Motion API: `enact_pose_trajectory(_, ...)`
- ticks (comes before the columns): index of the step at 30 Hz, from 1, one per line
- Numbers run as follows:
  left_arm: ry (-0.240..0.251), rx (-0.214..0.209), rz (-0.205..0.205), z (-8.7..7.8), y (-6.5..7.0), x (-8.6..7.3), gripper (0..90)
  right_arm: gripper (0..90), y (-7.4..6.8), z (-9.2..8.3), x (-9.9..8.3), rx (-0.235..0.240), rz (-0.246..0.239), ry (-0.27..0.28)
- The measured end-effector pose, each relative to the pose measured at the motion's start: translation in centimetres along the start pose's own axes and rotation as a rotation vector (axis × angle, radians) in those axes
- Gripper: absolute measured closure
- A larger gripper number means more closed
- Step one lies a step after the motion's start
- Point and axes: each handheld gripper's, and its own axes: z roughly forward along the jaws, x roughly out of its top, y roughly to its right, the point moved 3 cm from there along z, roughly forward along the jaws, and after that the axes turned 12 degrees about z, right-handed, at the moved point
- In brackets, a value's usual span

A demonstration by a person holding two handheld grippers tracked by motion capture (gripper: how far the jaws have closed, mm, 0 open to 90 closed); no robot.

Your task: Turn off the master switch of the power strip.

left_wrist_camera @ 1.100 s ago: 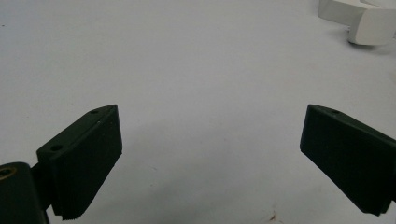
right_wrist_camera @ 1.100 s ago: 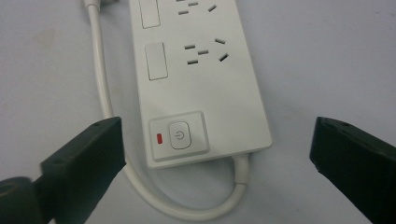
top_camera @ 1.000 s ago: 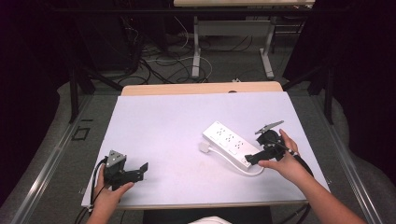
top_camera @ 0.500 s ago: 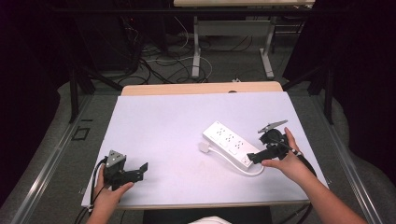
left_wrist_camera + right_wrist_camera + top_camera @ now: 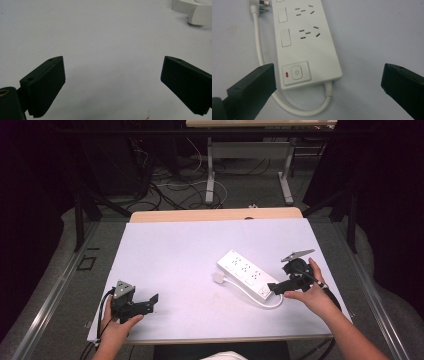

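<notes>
A white power strip [image 5: 246,273] lies flat at the table's right, its short cable [image 5: 272,302] looping from the near end back to a plug [image 5: 219,277] at its left. In the right gripper view the strip [image 5: 307,45] shows its sockets and a power button [image 5: 296,72] beside a small red light. My right gripper [image 5: 274,287] hovers at the strip's near end, open, with nothing between its jaws. My left gripper [image 5: 151,302] rests near the front left of the table, also open and empty; the plug [image 5: 197,15] shows far off in its view.
The pale table top [image 5: 190,255] has bare surface between the two grippers. A wooden edge [image 5: 215,214] runs along the far side. Beyond it stand desk legs and tangled floor cables [image 5: 185,175]. Metal rails run along both sides of the table.
My right gripper has drifted slightly right and toward me, from over the strip's near end to just off it. The left gripper has stayed put.
</notes>
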Motion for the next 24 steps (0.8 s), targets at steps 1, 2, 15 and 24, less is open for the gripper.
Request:
enact_pose_trajectory(1,0.002,-0.001,-0.006,0.0,0.0,0.0,5.8,0.0,0.1,0.0,-0.1,0.005,-0.003,0.003)
enact_pose_trajectory(2,0.004,0.001,-0.007,-0.1,0.0,0.0,5.7,0.0,0.3,0.0,-0.2,0.005,-0.006,-0.001)
enact_pose_trajectory(15,0.025,0.02,-0.019,-0.2,-0.1,0.1,1.7,0.0,1.8,-0.5,-0.9,0.002,0.034,0.096)
enact_pose_trajectory(24,0.031,0.019,-0.043,-0.2,-0.2,0.0,0.6,0.0,2.4,-0.8,-1.8,-0.01,0.061,0.133)
